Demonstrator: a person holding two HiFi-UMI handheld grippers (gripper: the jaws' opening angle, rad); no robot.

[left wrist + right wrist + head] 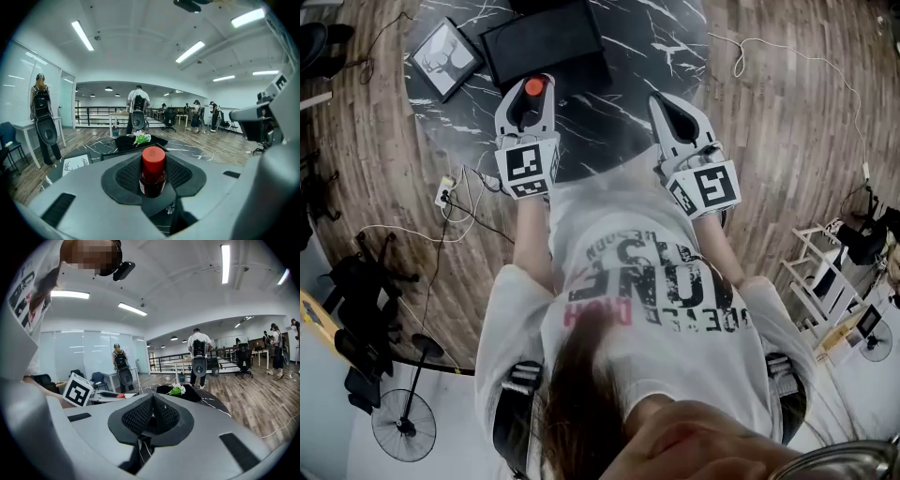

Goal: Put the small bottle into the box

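Note:
A small dark bottle with a red cap (153,171) stands upright between the black pads of my left gripper (153,180), which is shut on it. From the head view the red cap (534,86) shows between the left gripper's (532,96) white jaws, held over the near edge of the black marble table (619,103). The black box (546,42) lies flat on the table just beyond it. My right gripper (667,105) hovers to the right over the same edge. Its pads (140,416) meet with nothing between them.
A framed deer picture (443,58) lies left of the box. A black cloth with a green and white sprig (142,138) sits at the table's far side. Cables and a power strip (443,192) trail on the wooden floor. Several people stand farther back in the room.

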